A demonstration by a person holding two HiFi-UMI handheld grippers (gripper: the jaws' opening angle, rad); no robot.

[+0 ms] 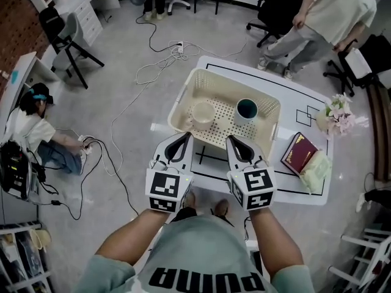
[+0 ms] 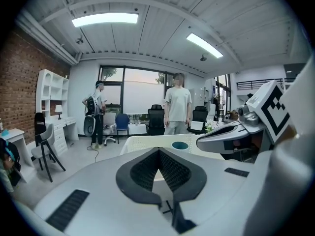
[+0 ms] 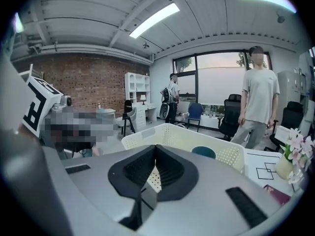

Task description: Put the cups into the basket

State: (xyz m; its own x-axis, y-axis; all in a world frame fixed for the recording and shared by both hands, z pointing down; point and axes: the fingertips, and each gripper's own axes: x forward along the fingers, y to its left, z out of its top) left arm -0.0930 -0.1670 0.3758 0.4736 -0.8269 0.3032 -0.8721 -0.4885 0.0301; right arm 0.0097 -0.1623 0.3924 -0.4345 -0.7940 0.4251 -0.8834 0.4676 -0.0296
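A cream perforated basket [image 1: 263,99] stands on the white table [image 1: 305,96]. Inside it sit a cream cup [image 1: 203,113] at the left and a dark teal cup [image 1: 247,108] at the right, both upright. My left gripper [image 1: 181,140] and right gripper [image 1: 235,142] hover side by side just short of the basket's near rim, both shut with nothing between the jaws. In the left gripper view the pads meet at the left gripper [image 2: 158,151], with the basket [image 2: 142,141] and teal cup [image 2: 180,145] beyond. The right gripper [image 3: 156,147] faces the basket [image 3: 172,134] and teal cup [image 3: 203,152].
A red book [image 1: 299,153], a pale green packet [image 1: 316,170] and a flower vase [image 1: 338,116] lie at the table's right. A person [image 1: 324,17] stands beyond the table, and another [image 1: 30,127] sits on the floor at the left. Cables [image 1: 153,72] trail across the floor.
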